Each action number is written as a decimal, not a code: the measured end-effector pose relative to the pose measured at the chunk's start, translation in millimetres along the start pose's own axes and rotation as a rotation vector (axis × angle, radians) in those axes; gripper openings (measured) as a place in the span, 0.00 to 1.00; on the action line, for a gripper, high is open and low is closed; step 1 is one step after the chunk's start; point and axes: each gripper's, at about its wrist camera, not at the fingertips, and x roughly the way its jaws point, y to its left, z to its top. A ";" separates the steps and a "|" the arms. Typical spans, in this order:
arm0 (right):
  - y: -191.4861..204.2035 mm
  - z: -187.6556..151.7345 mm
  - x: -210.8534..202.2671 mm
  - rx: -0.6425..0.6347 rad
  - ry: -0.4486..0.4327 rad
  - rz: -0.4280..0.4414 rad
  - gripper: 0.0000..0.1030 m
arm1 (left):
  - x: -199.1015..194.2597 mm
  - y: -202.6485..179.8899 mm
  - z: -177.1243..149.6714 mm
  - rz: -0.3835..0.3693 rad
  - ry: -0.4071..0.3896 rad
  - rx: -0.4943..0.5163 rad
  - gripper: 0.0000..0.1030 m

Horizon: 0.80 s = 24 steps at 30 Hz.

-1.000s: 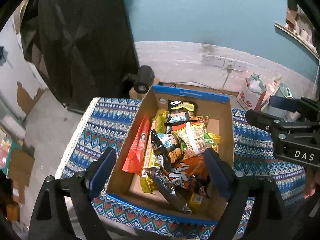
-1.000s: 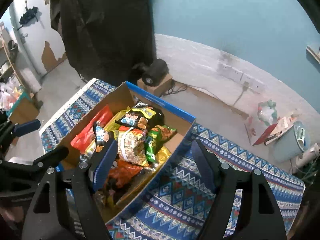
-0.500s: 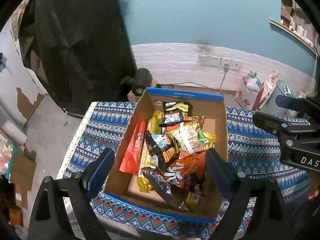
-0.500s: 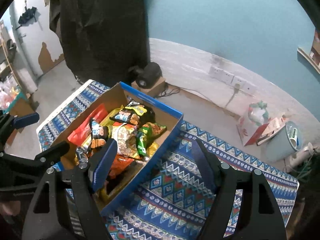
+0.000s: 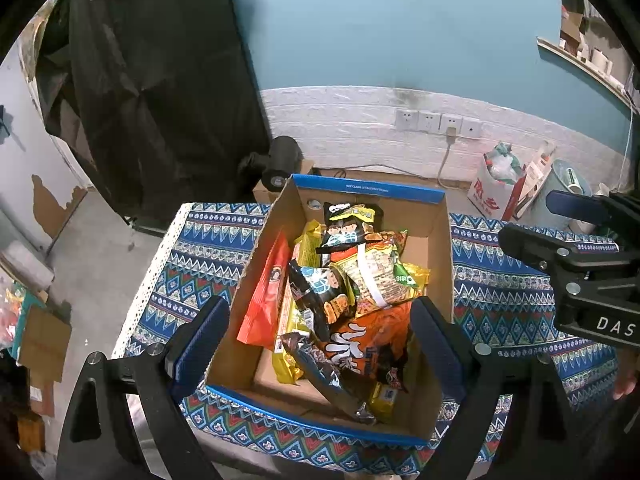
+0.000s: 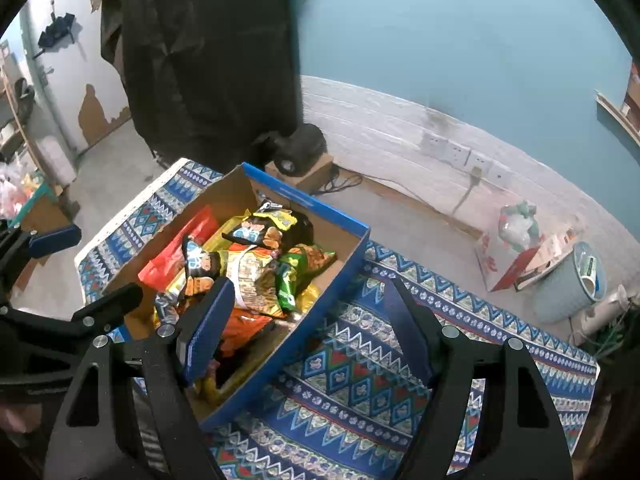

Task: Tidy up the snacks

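two views. left wrist: the left hand-held gripper [image 5: 316, 336] hangs spread and bare over the blue-rimmed cardboard box [image 5: 368, 192] of heaped foil snack packets [image 5: 360, 280], at the left end of the patterned-cloth desk [image 5: 200, 248]. right wrist: the right hand-held gripper [image 6: 308, 332] is spread too, astride the box's right wall. whether sorting is starting or finished can't be judged.

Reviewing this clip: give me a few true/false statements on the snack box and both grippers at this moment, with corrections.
1. The left gripper is open and holds nothing. True.
2. The cardboard box is empty. False: it is piled with snack packets.
3. The red packet leans against the box's left wall in the left wrist view. True.
4. The right gripper is shut on a packet. False: it is open and empty, above the box's edge and the patterned cloth.
5. The box stands on the bare floor. False: it sits on the cloth.
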 end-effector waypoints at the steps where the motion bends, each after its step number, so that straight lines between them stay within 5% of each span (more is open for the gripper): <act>1: -0.1 0.0 0.1 0.001 0.000 0.000 0.74 | 0.1 0.4 0.0 0.001 0.000 0.000 0.90; 24: 5.4 -0.4 -2.0 -0.005 -0.002 0.007 0.74 | 1.6 2.2 -0.8 0.009 0.019 -0.016 0.90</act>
